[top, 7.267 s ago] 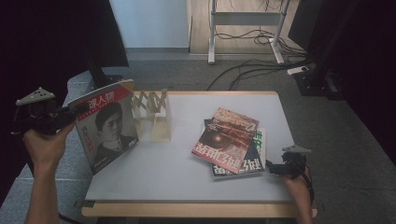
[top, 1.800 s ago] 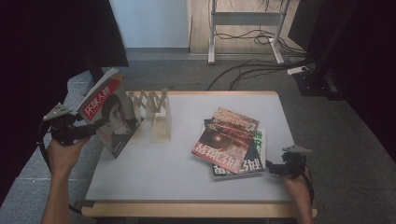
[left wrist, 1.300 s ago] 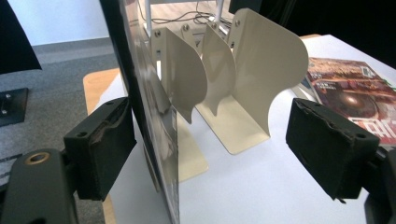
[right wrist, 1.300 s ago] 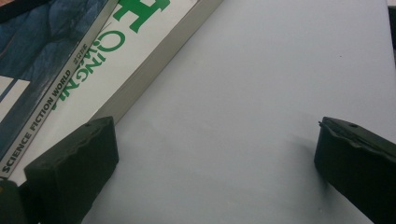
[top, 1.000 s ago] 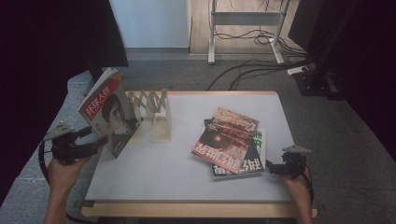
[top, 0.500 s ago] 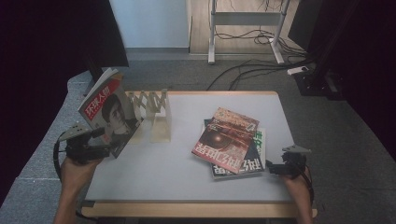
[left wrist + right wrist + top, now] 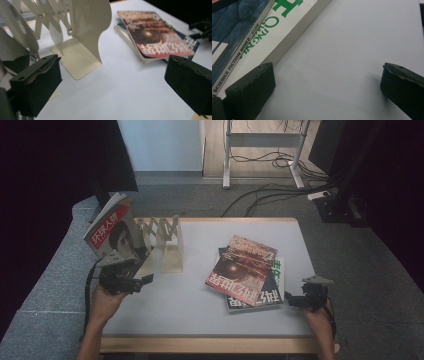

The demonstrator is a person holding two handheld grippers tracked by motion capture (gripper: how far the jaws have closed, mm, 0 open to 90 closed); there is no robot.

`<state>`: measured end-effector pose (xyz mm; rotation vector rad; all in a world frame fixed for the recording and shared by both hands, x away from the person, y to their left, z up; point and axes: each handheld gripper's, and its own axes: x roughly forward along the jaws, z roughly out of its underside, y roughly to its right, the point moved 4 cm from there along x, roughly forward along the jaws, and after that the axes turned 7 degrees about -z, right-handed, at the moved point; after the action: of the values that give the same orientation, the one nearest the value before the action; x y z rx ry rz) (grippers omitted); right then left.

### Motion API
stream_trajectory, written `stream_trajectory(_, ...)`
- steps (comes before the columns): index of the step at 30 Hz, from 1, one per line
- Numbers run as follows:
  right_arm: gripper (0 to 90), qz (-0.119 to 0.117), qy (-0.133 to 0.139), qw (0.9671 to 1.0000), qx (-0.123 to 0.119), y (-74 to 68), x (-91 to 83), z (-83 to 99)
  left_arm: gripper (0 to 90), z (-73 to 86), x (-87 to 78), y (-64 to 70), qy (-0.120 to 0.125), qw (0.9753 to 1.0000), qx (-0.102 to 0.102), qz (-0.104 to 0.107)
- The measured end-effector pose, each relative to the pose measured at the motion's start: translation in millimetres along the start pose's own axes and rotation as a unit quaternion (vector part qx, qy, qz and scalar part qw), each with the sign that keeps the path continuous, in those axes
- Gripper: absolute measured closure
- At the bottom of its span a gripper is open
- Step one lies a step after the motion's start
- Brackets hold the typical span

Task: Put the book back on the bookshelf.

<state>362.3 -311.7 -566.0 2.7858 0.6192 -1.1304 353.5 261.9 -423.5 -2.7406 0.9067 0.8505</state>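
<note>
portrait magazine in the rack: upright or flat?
Tilted, not flat. The portrait magazine stands on its lower edge at the rack's left end, leaning left in the high view. The left gripper is open beside it.

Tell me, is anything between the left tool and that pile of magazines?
Nothing visible: bare table lies between the open left tool and the magazines. The rack stands off to one side.

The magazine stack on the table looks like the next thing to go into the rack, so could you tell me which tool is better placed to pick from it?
Right, probably. The right tool is open beside the magazine stack, while the left tool sits by the rack.
</note>
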Motion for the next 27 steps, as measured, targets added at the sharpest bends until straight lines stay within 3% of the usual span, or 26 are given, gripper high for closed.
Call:
stream_trajectory(8,0.0,0.000,0.000,1.0000,0.000,0.0,0.0,0.0,0.0,8.1,18.5,12.3,-0.004,0.9997,0.015,0.019)
stream_trajectory(15,0.0,0.000,0.000,1.0000,-0.001,-0.1,-0.1,0.0,0.0,18.8,34.0,17.9,-0.015,0.9992,0.033,0.017)
stream_trajectory(27,0.0,0.000,0.001,1.0000,-0.001,-0.2,-0.1,0.0,0.0,44.8,62.4,24.5,-0.041,0.9981,0.042,0.017)
